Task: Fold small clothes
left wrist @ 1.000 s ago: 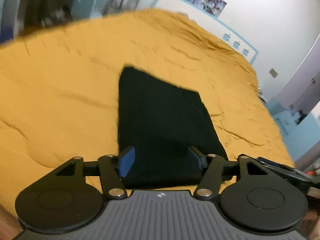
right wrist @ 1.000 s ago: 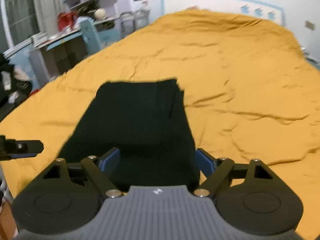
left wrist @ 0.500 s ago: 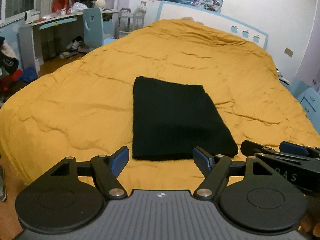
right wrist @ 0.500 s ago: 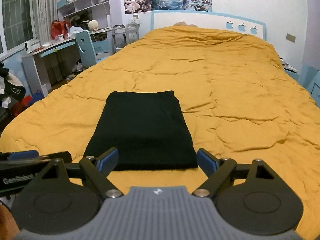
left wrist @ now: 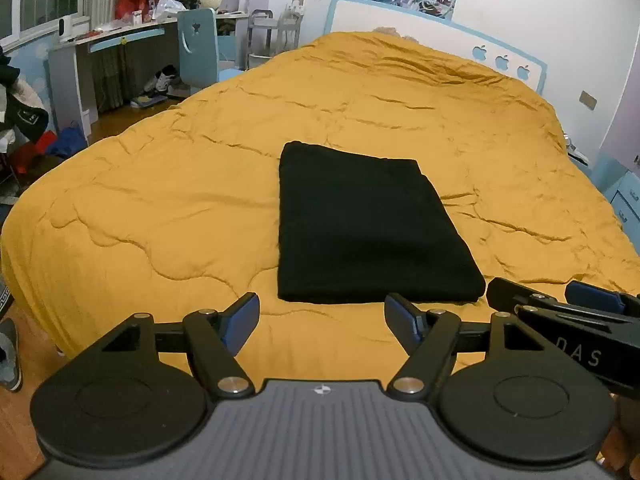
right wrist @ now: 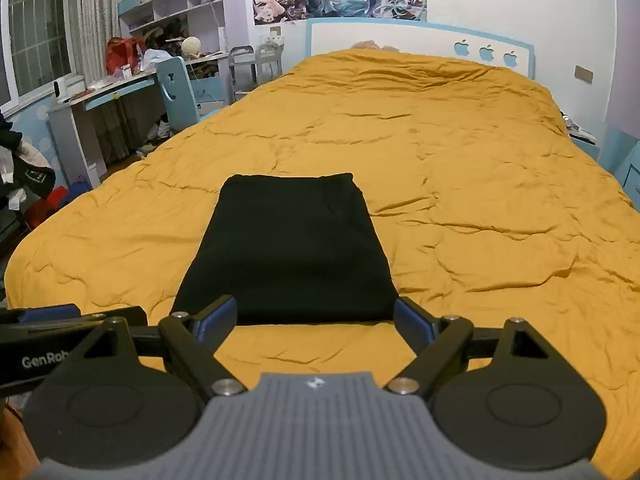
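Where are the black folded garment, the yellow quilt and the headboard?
black folded garment (left wrist: 360, 224), left wrist view, top face.
yellow quilt (left wrist: 160, 216), left wrist view, bare part.
headboard (right wrist: 400, 40), right wrist view, white panel.

the black cloth (left wrist: 368, 228) lies folded into a flat, neat rectangle on the yellow quilt (left wrist: 160, 208), toward the near end of the bed and roughly midway across it. its edges are straight, its corners square, its surface smooth with no loose parts sticking out. the long sides run away from the near edge. from the right wrist view it (right wrist: 286, 248) lies flat, touched by nothing.
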Tool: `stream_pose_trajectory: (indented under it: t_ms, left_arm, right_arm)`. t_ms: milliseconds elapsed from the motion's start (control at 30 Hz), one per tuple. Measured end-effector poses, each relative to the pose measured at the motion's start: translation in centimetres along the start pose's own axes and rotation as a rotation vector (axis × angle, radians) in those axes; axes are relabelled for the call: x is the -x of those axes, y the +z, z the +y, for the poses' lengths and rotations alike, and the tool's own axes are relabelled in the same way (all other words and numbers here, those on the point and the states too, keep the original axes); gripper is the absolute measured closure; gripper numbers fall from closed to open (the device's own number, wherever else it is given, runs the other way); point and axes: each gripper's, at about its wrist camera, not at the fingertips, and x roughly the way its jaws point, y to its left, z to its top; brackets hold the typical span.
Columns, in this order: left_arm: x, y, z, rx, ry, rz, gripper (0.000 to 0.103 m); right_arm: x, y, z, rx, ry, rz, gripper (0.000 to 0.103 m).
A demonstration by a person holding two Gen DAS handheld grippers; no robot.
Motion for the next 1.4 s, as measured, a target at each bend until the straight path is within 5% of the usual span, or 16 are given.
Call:
stream_pose_trajectory:
  t_ms: [1400]
  left_arm:
    - [-0.76,0.20,-0.26,-0.003,0.005,0.056,0.030]
  right_arm:
    - [0.25,-0.20,0.36,0.004,-0.001,0.009,0.021]
